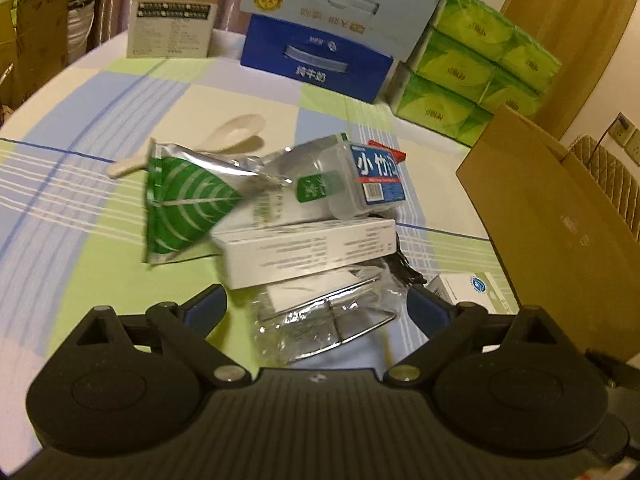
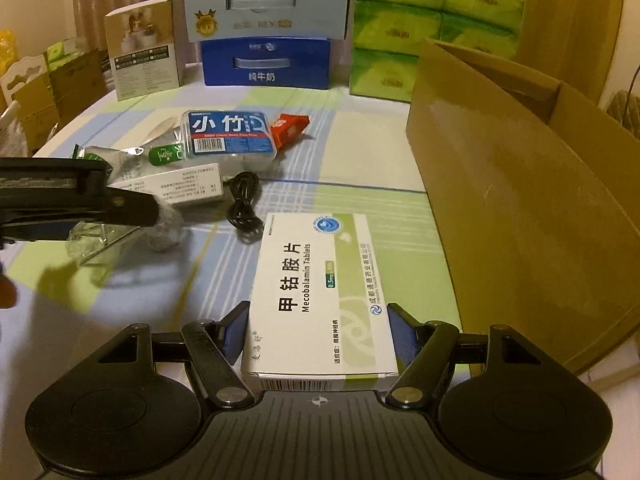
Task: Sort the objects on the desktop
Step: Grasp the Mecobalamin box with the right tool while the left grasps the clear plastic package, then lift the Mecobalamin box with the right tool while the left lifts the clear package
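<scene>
My right gripper (image 2: 318, 332) is shut on a white and green medicine box (image 2: 320, 292) that lies on the tablecloth; a blue pad presses on each long side. My left gripper (image 1: 316, 308) stands open over a crinkled clear plastic packet (image 1: 324, 312) with a metal wire frame, its pads clear of the packet on both sides. Beyond the packet lie a long white box (image 1: 308, 248), a green and silver foil pouch (image 1: 184, 200) and a clear floss-pick box (image 1: 372, 176) with a blue label. From the right wrist view, the left gripper (image 2: 148, 210) reaches in from the left.
An open cardboard box (image 2: 520, 184) stands at the right. A coiled black cable (image 2: 242, 208), a red packet (image 2: 290, 126) and a cream spoon (image 1: 224, 140) lie on the checked cloth (image 2: 360, 152). Blue milk cartons (image 2: 266, 60) and green tissue packs (image 2: 432, 20) line the back.
</scene>
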